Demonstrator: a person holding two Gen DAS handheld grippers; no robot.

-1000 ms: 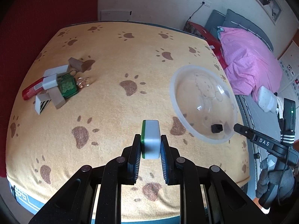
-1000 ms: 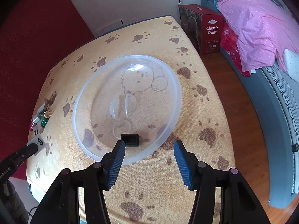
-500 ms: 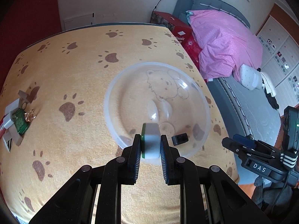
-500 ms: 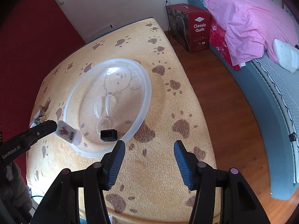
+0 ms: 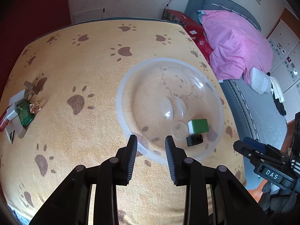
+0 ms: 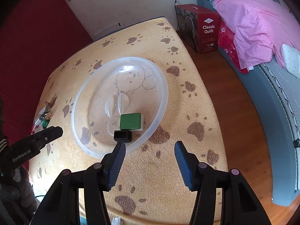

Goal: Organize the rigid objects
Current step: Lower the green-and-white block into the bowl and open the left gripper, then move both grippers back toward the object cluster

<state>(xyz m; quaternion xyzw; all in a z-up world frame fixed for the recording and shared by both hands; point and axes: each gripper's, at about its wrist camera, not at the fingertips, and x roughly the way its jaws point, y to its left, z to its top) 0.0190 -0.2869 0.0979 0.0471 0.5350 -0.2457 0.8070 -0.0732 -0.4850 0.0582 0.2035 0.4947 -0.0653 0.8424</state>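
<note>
A clear plastic bowl (image 5: 123,86) with a bear drawing sits on the paw-print cloth; it also shows in the right wrist view (image 6: 161,86). Inside lie a green and white tile (image 5: 198,126) (image 6: 130,121) and a small black block (image 5: 194,139) (image 6: 122,136), side by side. My left gripper (image 5: 151,140) is open and empty over the bowl's near rim. My right gripper (image 6: 149,146) is open and empty, just off the bowl's near right rim. A pile of small objects (image 5: 20,105) lies at the far left of the table, with a green tin and a key ring.
The table's right edge drops to a wooden floor (image 6: 234,93). A red quilt box (image 6: 202,28) and a bed with a pink duvet (image 6: 253,22) stand beyond. A red wall (image 6: 37,37) lies at the left.
My left gripper opened and let go of the green and white tile, which now lies in the bowl next to the black block. My right gripper stayed open and shifted slightly.
</note>
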